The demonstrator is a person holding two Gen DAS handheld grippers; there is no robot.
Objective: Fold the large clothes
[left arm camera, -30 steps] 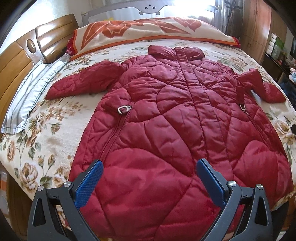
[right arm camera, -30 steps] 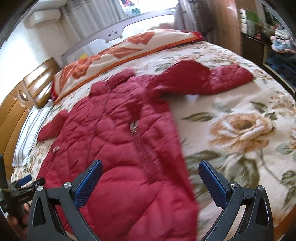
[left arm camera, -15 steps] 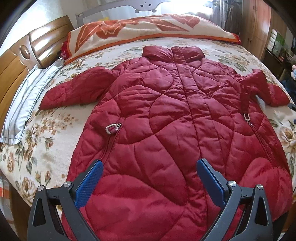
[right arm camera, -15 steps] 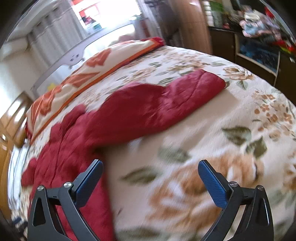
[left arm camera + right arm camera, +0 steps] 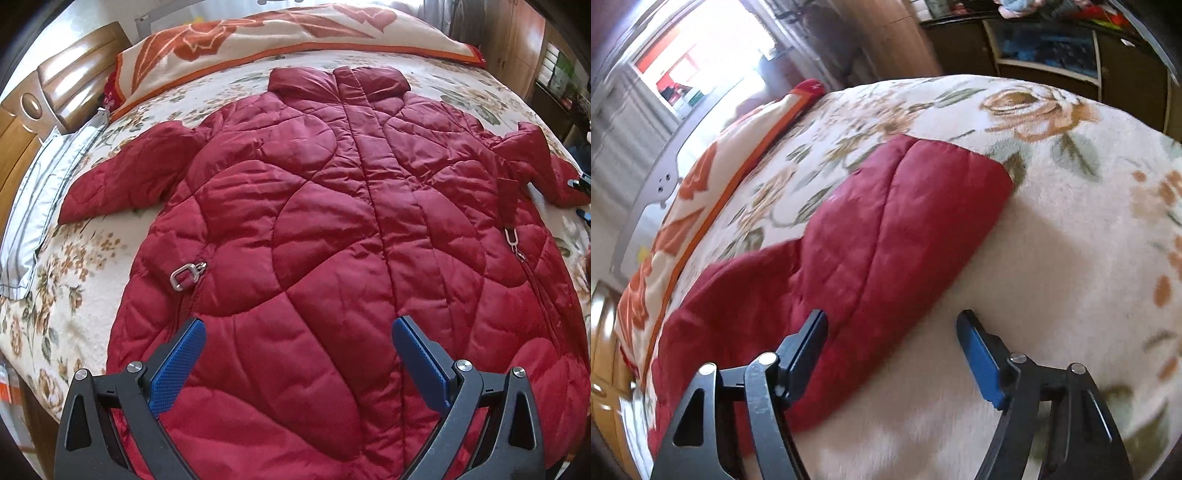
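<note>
Through my left camera, the big dark-red quilted padded coat (image 5: 332, 236) lies spread flat, front up, on the cream floral-print bed blanket (image 5: 55, 280), collar toward the folded orange-and-cream patterned blanket (image 5: 295, 33) at the far end, both sleeves stretched out to the sides. My left gripper (image 5: 295, 354) hangs above the coat's lower half, blue-padded jaws wide apart, nothing between them, and I can't tell whether the tips touch the fabric. A silver metal zip pull (image 5: 186, 275) lies on the coat's left pocket, another at the right side. A grey striped pillow (image 5: 40, 199) rests against the glossy wooden headboard (image 5: 55, 85). Now my right camera, tilted and a bit blurred: the coat's red sleeve (image 5: 886, 236) runs across the floral blanket (image 5: 1071, 258), cuff pointing away. My right gripper (image 5: 892, 332) sits at the sleeve's near edge, its jaws have just been closing yet stand apart, left finger (image 5: 809, 347) over the red fabric, right finger over bare blanket, the edge between them, not clamped.
</note>
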